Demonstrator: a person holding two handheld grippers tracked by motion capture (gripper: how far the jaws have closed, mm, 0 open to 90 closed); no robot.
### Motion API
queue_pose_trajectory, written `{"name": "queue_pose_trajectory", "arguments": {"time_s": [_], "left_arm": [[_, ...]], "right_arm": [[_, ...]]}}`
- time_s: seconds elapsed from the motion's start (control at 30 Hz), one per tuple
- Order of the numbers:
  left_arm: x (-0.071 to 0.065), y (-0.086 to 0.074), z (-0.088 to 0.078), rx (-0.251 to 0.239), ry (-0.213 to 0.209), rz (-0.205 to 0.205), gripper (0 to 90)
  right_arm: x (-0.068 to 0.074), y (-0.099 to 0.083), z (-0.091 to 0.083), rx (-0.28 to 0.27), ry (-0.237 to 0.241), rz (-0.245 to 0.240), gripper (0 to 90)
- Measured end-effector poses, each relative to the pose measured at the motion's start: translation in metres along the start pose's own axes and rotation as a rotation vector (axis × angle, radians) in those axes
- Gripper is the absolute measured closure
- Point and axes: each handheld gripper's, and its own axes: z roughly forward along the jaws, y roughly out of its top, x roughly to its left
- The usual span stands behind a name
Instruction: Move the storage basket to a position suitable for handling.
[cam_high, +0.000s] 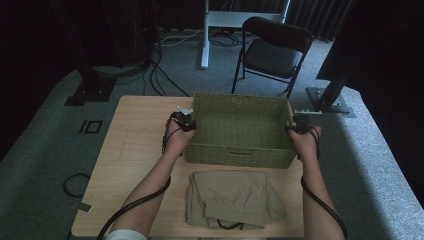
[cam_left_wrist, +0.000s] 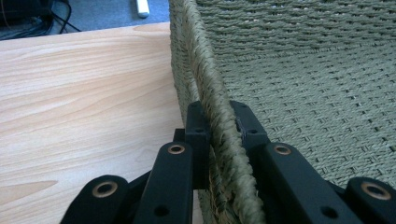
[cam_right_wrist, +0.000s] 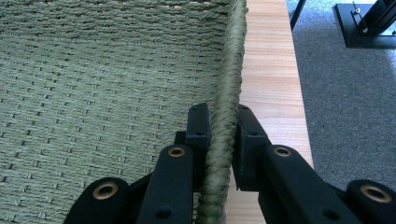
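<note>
I have the left gripper (cam_high: 186, 123) and the right gripper (cam_high: 300, 125) each clamped on an opposite side rim of the green woven rectangular basket (cam_high: 240, 127), which sits mid-table on the light wooden table (cam_high: 135, 145) just behind the folded khaki trousers (cam_high: 232, 197). To shift it cleanly, I'd move both hands together and level, so the soft rim doesn't twist or slip out of the jaws.

A rectangular green woven basket (cam_high: 240, 127) sits upright and empty at the far middle of the wooden table (cam_high: 135, 150), its braided side rims pinched on both short ends
</note>
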Motion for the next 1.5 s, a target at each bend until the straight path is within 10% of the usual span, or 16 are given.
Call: {"name": "queue_pose_trajectory", "arguments": {"time_s": [0.53, 1.1, 1.33, 1.5], "left_arm": [[-0.007, 0.003, 0.004, 0.006, -0.008, 0.013, 80.1], [0.0, 0.013, 0.001, -0.038, -0.104, 0.158, 36.6], [0.008, 0.026, -0.01, -0.067, -0.144, 0.129, 27.1], [0.013, 0.034, -0.028, -0.098, -0.179, 0.123, 26.4]], "right_arm": [[-0.009, 0.0, 0.0, 0.002, 0.007, 0.007, 77.7], [-0.012, 0.005, -0.014, -0.102, 0.08, 0.029, 39.9], [-0.005, 0.01, -0.025, -0.14, 0.133, -0.06, 28.9], [0.001, 0.012, -0.034, -0.204, 0.166, -0.037, 26.2]]}}
